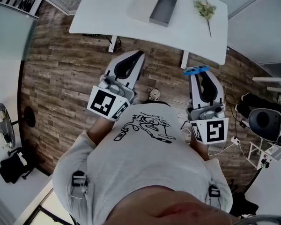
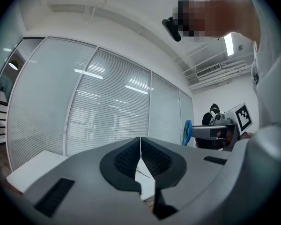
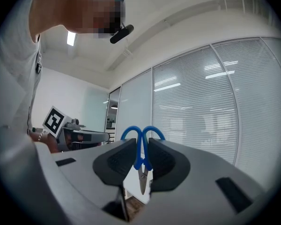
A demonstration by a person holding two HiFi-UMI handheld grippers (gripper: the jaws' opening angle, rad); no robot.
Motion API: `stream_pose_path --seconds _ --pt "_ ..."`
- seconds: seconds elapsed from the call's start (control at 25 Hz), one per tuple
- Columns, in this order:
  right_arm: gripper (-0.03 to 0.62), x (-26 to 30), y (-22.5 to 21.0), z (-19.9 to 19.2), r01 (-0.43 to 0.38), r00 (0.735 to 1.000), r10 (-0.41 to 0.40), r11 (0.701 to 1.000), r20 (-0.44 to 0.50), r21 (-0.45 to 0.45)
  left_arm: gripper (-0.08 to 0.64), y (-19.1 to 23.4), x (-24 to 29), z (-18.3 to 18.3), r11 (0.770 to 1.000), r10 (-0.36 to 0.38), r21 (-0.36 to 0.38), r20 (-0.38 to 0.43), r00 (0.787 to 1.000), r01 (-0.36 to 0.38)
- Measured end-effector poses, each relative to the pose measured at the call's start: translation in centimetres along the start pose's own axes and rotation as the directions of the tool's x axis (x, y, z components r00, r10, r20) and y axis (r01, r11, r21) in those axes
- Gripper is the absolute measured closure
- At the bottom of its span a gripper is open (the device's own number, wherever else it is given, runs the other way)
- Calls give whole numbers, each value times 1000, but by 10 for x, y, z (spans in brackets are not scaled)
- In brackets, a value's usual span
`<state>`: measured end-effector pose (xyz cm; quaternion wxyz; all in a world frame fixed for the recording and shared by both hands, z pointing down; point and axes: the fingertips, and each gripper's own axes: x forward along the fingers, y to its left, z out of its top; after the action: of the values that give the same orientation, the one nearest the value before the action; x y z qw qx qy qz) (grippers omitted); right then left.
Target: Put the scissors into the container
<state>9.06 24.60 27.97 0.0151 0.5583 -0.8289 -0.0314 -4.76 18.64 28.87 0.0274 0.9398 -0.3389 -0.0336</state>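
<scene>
Right claw (image 1: 199, 75), in the head view, is held in front of the person's body with the blue scissors (image 1: 195, 70) at its tip, well short of the grey container (image 1: 163, 11). That container stands open on the white tabletop (image 1: 103, 18), and nothing can be seen inside it. A green sprig (image 1: 205, 8) lies just to the right of the container, and a pale flat sheet (image 1: 141, 4) is touching its left side. The left claw (image 1: 132, 59) is also held short of the container and carries nothing. In the left gripper view its jaws are pressed together with nothing between them. In the right gripper view the jaws are clenched on the scissors near the joint, with the blue loops upward and the metal blades hanging down. By my judgement the picking up is done. What is left is to bring the scissors over the container, lower them in, and release the grip.
</scene>
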Motion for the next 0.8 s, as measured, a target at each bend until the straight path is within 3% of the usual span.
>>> stream_pose_path --seconds 0.2,0.8 --pt "505 11 -37 -4 -3 1000 3 1000 -6 -11 540 6 29 -3 1000 25 -1 0 1000 -25" --pt "505 64 -69 -11 -47 999 47 999 -13 5 540 41 83 -7 999 31 7 -14 999 -31"
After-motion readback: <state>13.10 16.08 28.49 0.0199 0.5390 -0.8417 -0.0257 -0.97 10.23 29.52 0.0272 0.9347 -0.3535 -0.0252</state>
